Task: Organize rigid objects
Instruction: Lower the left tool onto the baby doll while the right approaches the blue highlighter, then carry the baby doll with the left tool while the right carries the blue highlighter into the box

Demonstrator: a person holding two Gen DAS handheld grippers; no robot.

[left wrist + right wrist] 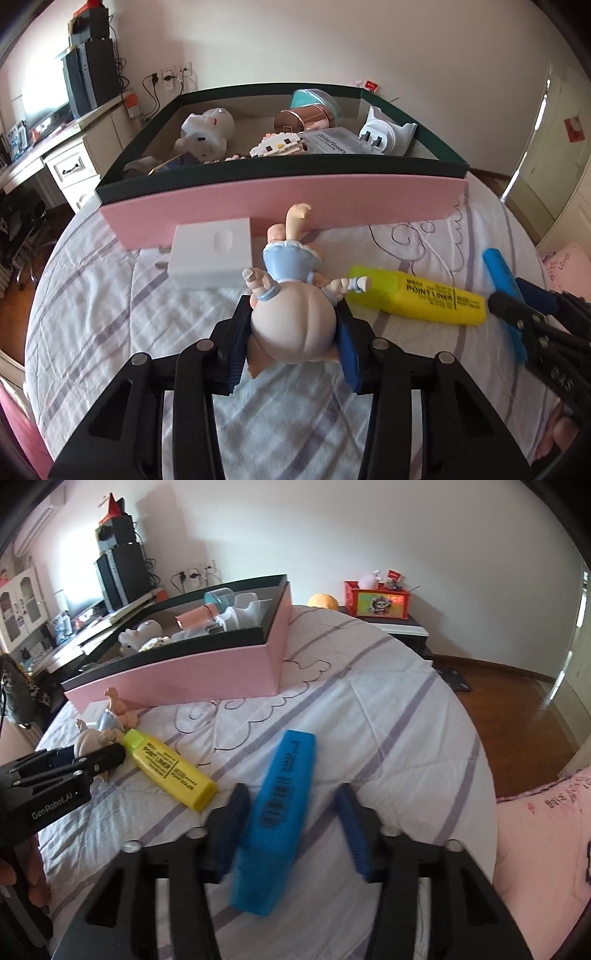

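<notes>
left fingers clamped on doll's head | right fingers apart, straddling blue highlighter

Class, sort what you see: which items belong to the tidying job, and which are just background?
Job:
doll figure, in left claw
blue highlighter
yellow highlighter
white charger
pink box

Background:
desk
red organiser

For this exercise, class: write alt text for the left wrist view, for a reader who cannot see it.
The left gripper has its jaws closed on the head of a doll figurine lying on a striped bedsheet. Beside it lie a white charger and a yellow highlighter. Behind stands an open pink box already holding toys and small items.
</notes>
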